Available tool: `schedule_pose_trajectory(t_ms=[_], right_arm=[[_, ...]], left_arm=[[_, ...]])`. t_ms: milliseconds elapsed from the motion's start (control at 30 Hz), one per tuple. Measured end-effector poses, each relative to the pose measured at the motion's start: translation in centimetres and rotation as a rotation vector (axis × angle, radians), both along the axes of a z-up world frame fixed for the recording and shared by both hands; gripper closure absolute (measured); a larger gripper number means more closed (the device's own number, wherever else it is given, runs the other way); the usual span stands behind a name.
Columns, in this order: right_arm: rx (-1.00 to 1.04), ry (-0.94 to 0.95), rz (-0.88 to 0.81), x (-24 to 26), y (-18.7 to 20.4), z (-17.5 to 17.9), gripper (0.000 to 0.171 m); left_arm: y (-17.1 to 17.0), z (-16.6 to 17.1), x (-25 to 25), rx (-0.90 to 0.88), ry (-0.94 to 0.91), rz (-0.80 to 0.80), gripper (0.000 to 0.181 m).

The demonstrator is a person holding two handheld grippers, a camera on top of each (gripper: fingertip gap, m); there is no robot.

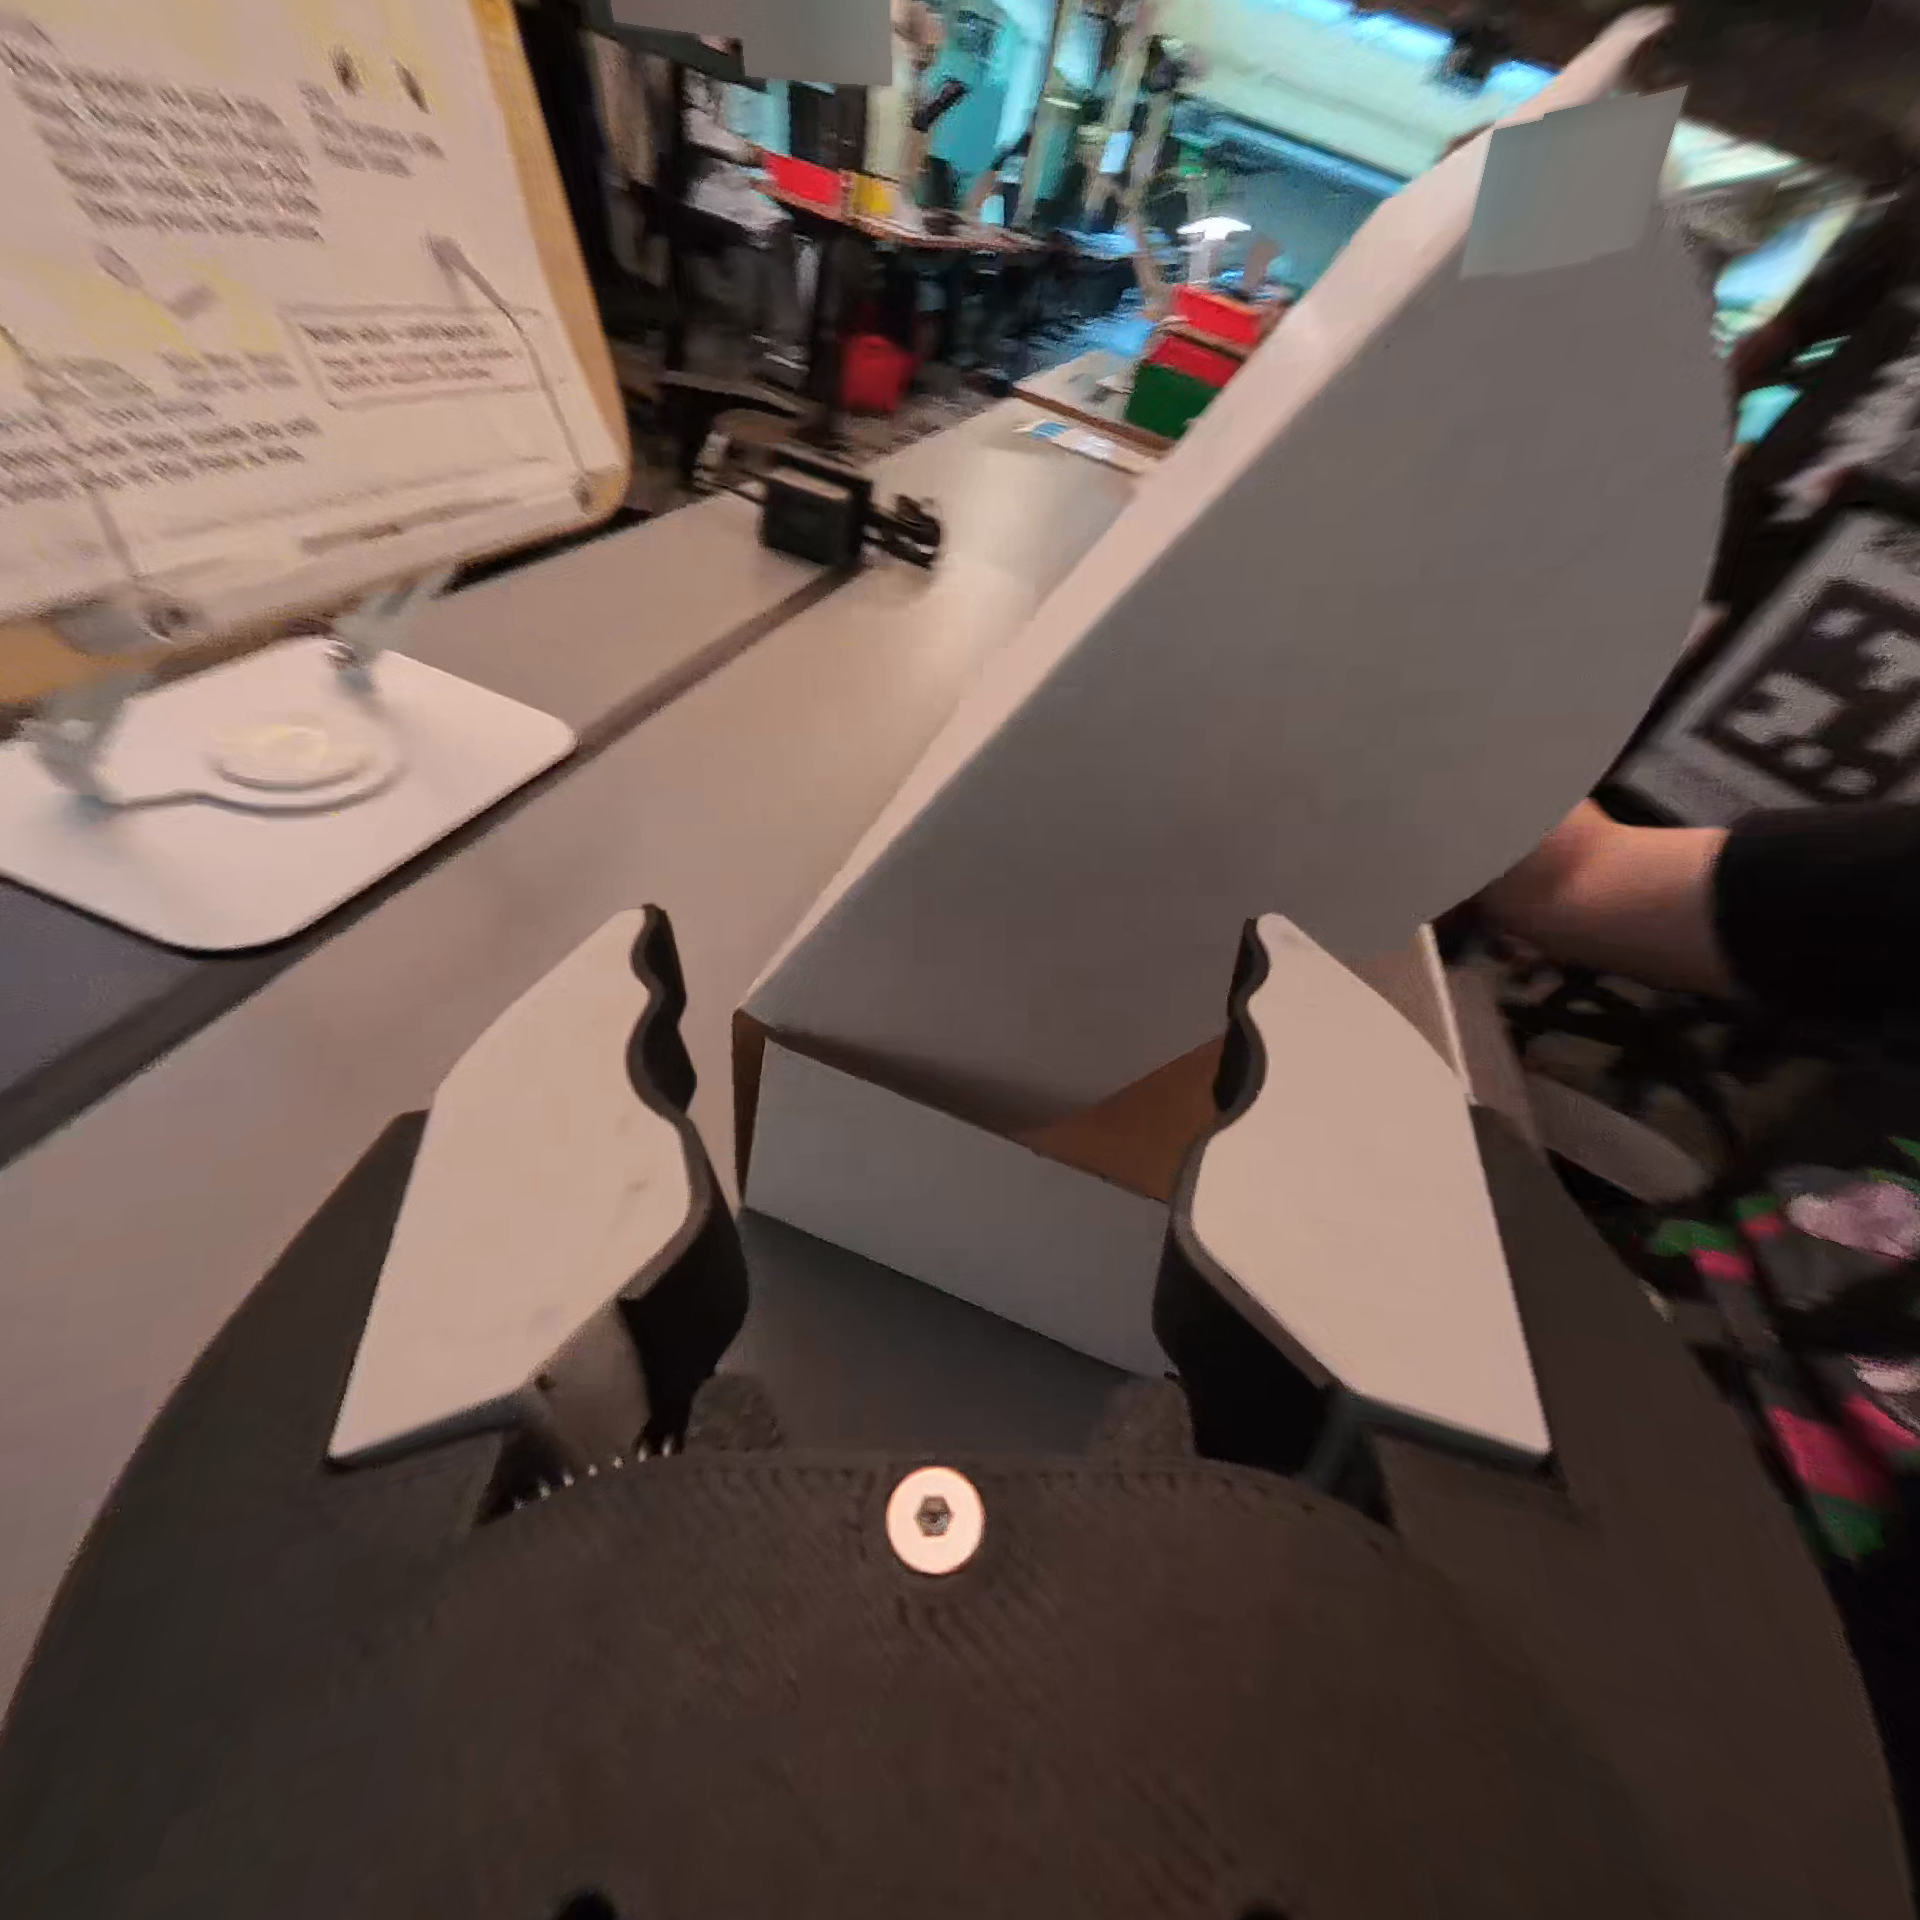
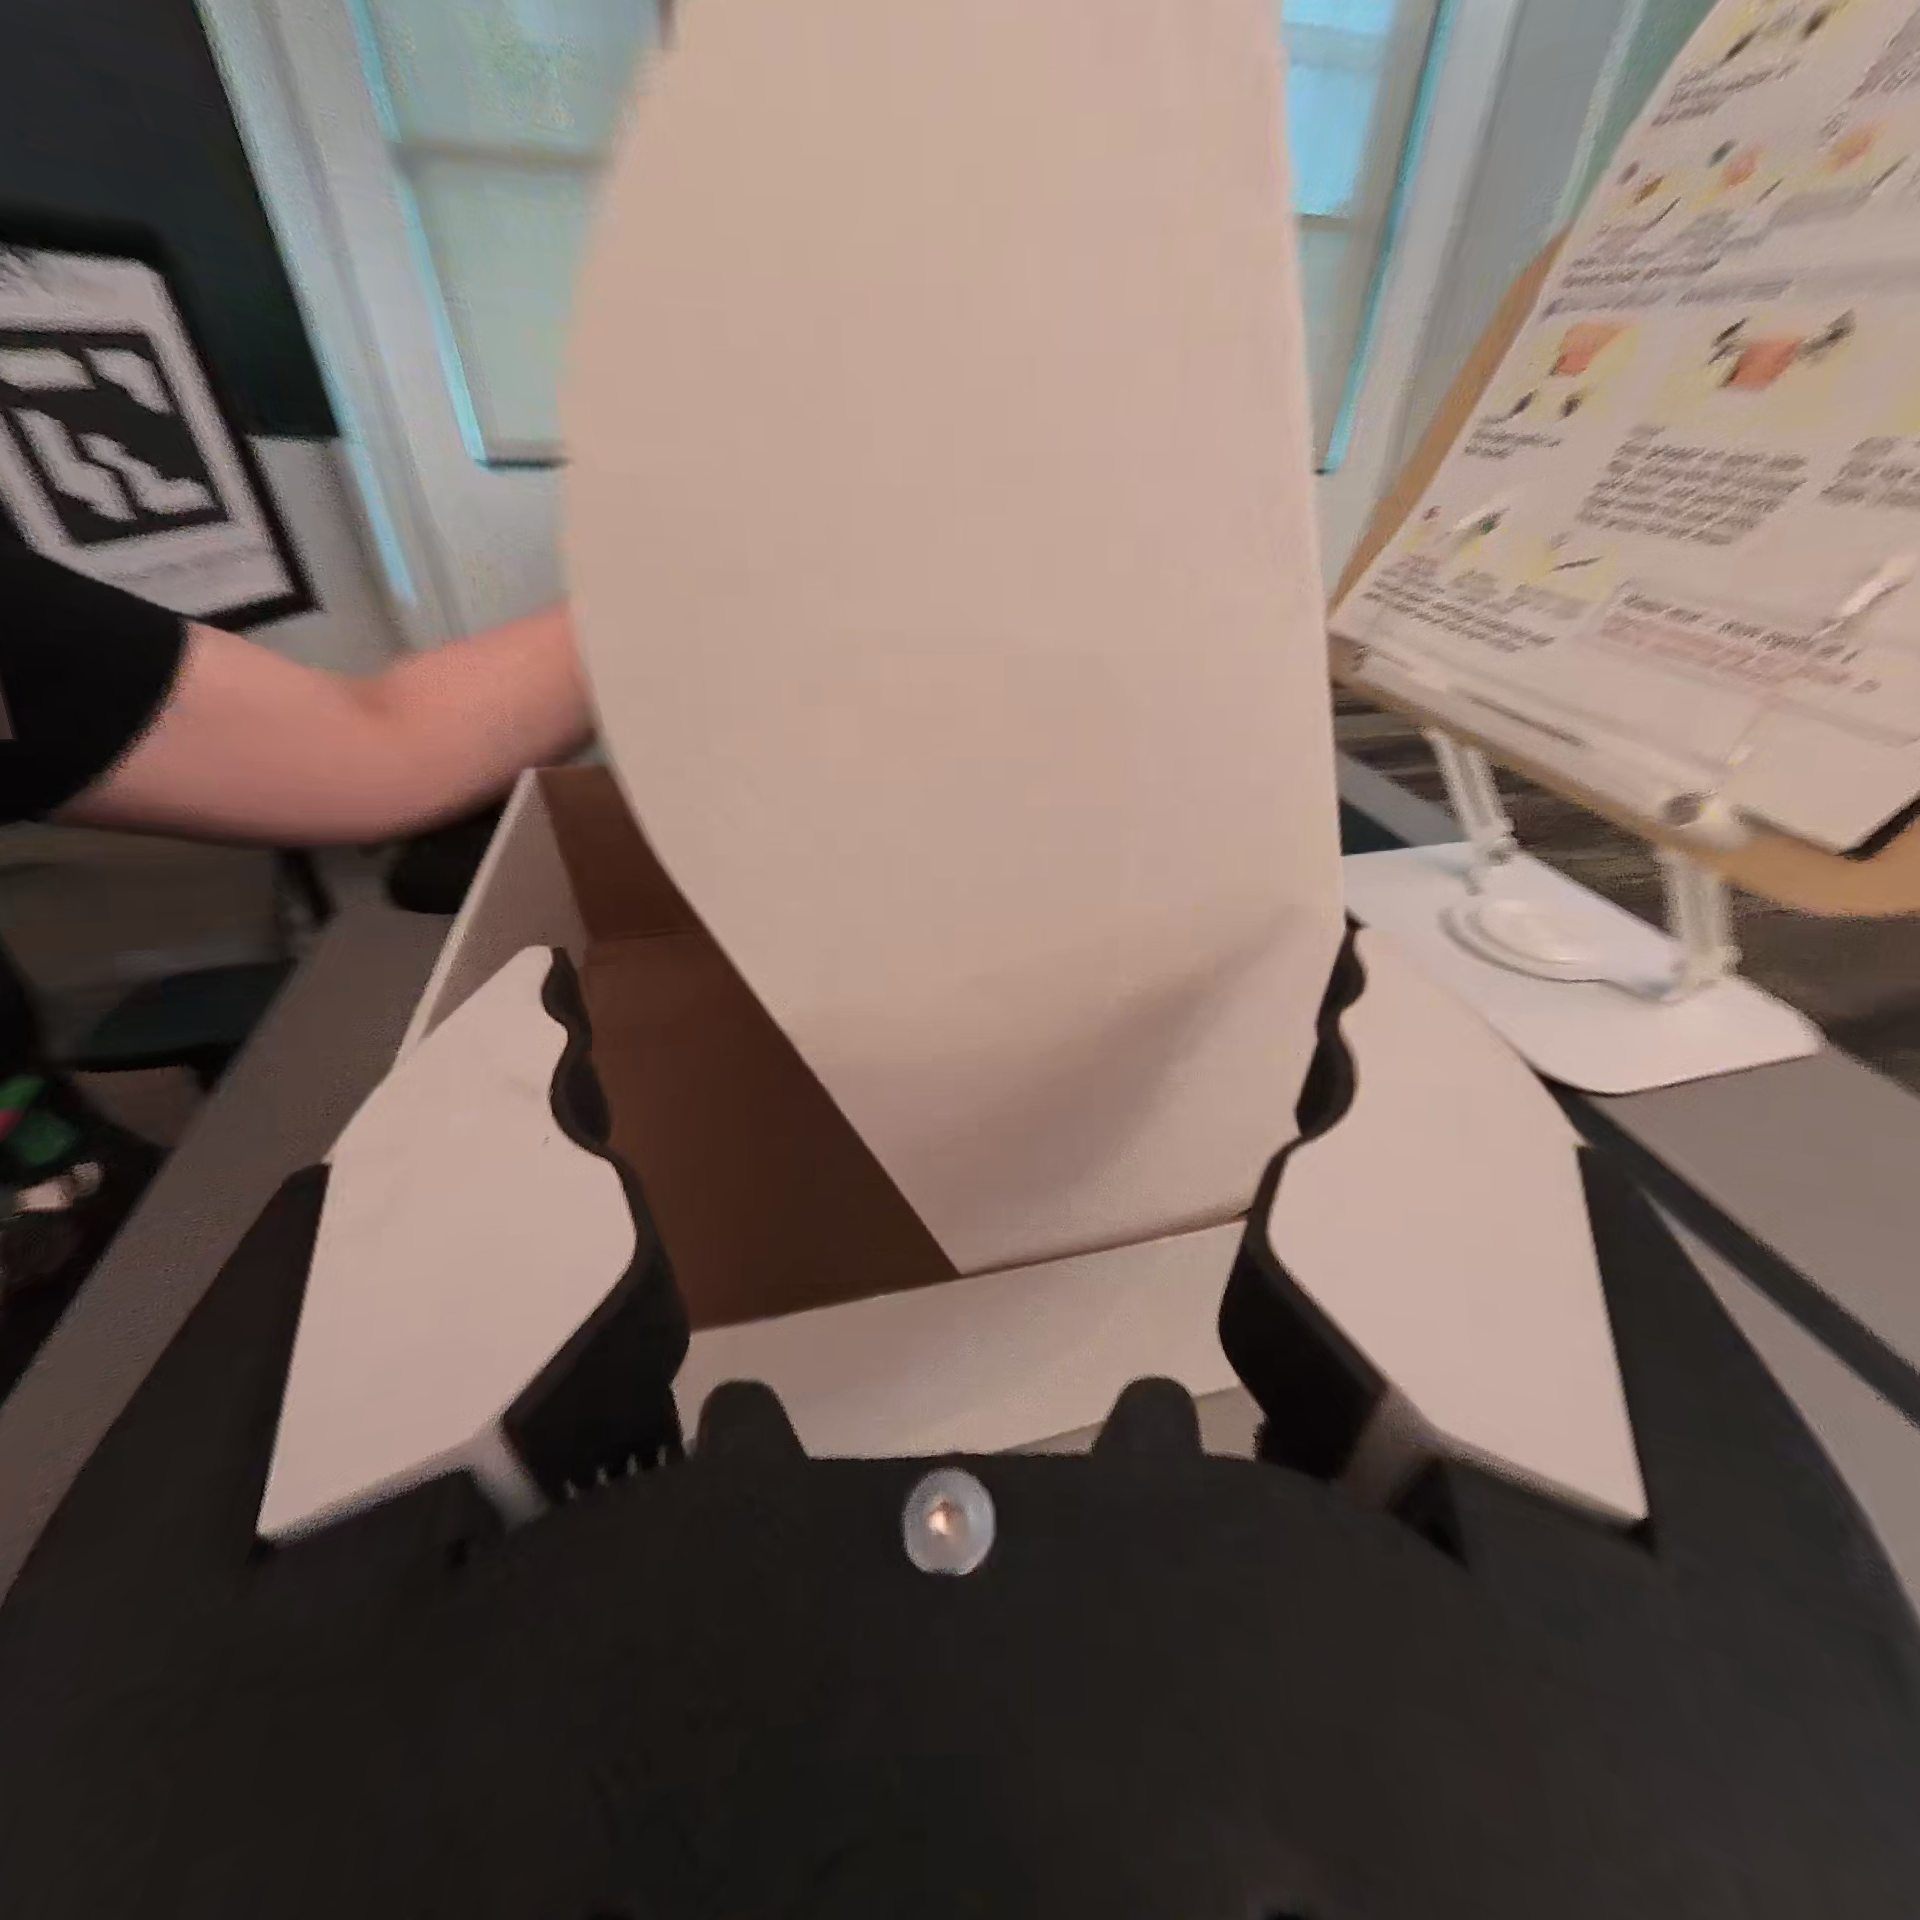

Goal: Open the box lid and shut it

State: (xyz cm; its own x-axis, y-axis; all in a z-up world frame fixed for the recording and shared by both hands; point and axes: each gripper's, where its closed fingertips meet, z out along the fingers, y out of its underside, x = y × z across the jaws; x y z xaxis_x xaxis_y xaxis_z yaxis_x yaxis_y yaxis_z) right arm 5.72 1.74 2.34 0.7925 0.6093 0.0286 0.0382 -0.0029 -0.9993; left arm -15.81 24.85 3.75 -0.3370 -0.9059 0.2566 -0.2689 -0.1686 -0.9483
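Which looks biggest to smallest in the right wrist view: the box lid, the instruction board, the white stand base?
1. Box lid, by far the largest, though it is nearest the camera.
2. Instruction board, cut off by the frame.
3. White stand base.

Ahead of the left jaws the white box (image 1: 935, 1226) stood close, its raised lid (image 1: 1299, 644) leaning across the way forward. Left of those jaws ran bare grey table (image 1: 665, 831), bounded farther left by a white stand base (image 1: 312, 810) and its tilted board (image 1: 260, 291). Between the right jaws the open brown interior (image 2: 727, 1122) lay free; a person's forearm (image 2: 343, 717) crossed beyond it to the left.
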Motion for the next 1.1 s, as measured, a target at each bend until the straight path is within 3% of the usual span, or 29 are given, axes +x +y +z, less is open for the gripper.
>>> schedule_pose_trajectory(t_ms=[133, 200, 300, 367, 400, 500, 567, 733, 833, 933, 1033, 1100], right_arm=[[0.092, -0.101, -0.206, -0.7, -1.5, 3.2, 0.042], [0.107, -0.144, -0.348, -0.3, -2.6, 4.6, 0.053], [0.201, -0.247, -0.47, -2.2, -5.5, 7.0, 0.094], [0.262, -0.341, -0.493, -5.0, -6.7, 7.5, 0.137], [0.291, -0.38, -0.495, -6.6, -6.7, 7.6, 0.143], [0.22, -0.44, -0.415, -12.0, -2.9, 5.6, 0.145], [0.073, -0.465, -0.282, -15.5, 1.8, 2.7, 0.133], [-0.267, -0.509, -0.221, -15.9, 13.5, -4.3, 0.13], [-0.421, -0.476, -0.185, -16.2, 16.4, -7.0, 0.131], [-0.397, -0.575, -0.255, -15.2, 18.8, -7.7, 0.135], [-0.386, -0.626, -0.222, -15.4, 19.5, -8.3, 0.166], [-0.403, -0.696, -0.214, -15.1, 19.7, -9.2, 0.171]], left_arm=[[-2.9, 1.8, -0.9, 0.216, -0.001, 0.183, 0.073], [-4.7, 2.3, -1.1, 0.278, -0.006, 0.255, 0.07], [-7.0, 2.8, -1.0, 0.218, 0.001, 0.373, 0.071], [-7.8, 3.0, -0.9, 0.171, -0.002, 0.511, 0.074], [-8.3, 3.0, -0.8, 0.167, -0.004, 0.569, 0.079], [-8.6, 2.8, -0.3, 0.179, 0.021, 0.754, 0.082], [-7.7, 2.6, -0.2, 0.207, 0.07, 0.875, 0.093], [-7.2, 2.6, 0.2, 0.218, 0.141, 0.953, 0.123], [-6.8, 2.1, 0.2, 0.246, 0.228, 0.956, 0.143], [-6.6, 1.5, 0.7, 0.244, 0.28, 0.92, 0.16], [-6.2, 1.5, 0.4, 0.251, 0.308, 0.943, 0.166], [-6.1, 1.7, 0.1, 0.245, 0.317, 0.958, 0.17]])
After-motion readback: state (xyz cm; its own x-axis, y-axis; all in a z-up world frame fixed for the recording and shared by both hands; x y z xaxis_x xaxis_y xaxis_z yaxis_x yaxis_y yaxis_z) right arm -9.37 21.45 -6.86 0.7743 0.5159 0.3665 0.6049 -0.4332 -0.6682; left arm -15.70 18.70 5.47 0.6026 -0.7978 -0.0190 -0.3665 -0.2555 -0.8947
